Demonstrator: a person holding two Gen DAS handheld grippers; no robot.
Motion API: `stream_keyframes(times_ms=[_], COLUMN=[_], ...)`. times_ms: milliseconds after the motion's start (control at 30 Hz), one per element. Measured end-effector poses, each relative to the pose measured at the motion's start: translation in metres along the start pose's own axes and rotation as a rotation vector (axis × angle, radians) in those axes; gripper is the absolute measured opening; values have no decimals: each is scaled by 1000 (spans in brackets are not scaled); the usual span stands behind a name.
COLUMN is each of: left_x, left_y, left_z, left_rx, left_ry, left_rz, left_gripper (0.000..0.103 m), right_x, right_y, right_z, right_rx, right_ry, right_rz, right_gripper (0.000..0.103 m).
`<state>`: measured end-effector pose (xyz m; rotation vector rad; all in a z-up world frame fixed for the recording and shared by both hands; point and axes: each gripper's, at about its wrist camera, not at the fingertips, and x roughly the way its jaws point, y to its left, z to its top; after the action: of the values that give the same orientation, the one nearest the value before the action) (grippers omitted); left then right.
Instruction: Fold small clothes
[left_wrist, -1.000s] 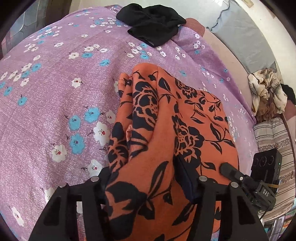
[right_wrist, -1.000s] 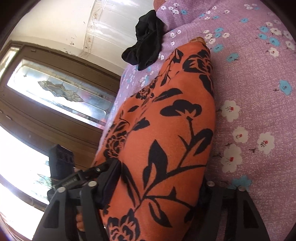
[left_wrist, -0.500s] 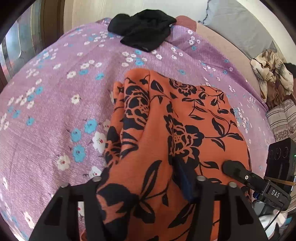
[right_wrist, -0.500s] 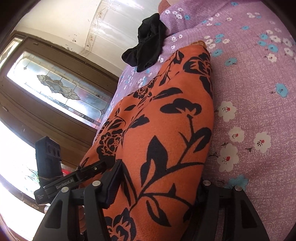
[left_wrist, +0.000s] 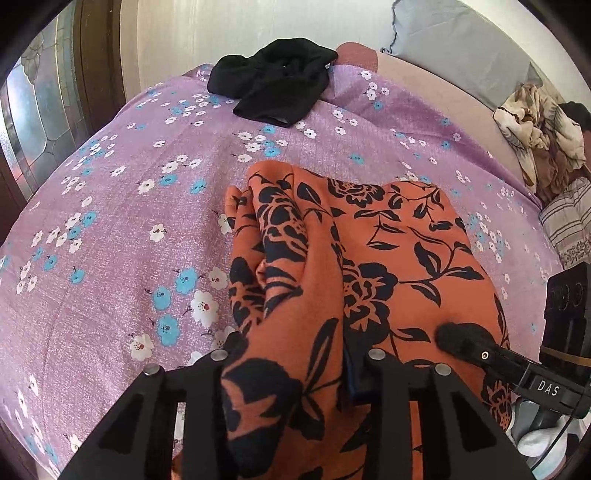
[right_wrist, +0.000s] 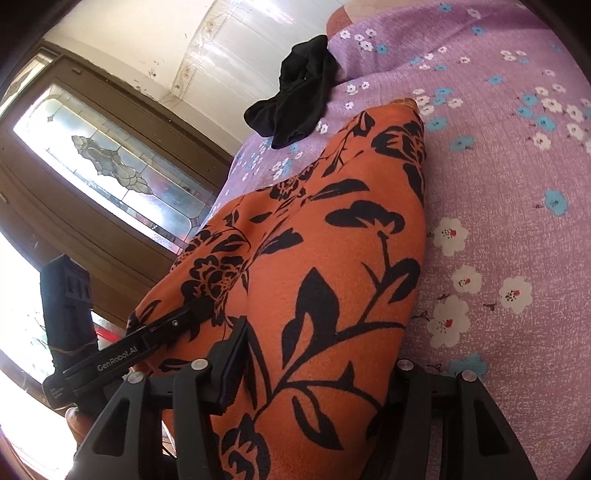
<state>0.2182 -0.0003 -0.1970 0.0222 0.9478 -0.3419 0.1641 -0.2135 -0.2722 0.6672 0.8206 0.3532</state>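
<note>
Left gripper (left_wrist: 295, 373) closing, jaws narrower than a second ago, a bunched ridge of the orange floral garment (left_wrist: 388, 258) pinched between them. Its view has tipped up since then: wall and grey pillow (left_wrist: 461, 48) now show beyond the bed's far edge. Right gripper (right_wrist: 306, 373) also closing, slightly, with a wide fold of the same garment gripped between its fingers. Garment lies on the purple flowered bedsheet (left_wrist: 110, 221), unmoved. Black clothing (left_wrist: 273, 85) sits bundled at the far end, as before.
</note>
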Motion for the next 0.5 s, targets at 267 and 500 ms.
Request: stream_keyframes(times_ms=[267,500], left_x=[6,17], left_y=[2,5], left_z=[0,-3], left_rx=[-17,-34], left_ry=[22,66], left_rz=[4,15], left_gripper=[43,79], right_x=[1,2], right_y=[-1,-2], right_z=[0,1], right_rx=[9,15], right_ry=[4,4], right_rz=[0,3], right_gripper=[58,58])
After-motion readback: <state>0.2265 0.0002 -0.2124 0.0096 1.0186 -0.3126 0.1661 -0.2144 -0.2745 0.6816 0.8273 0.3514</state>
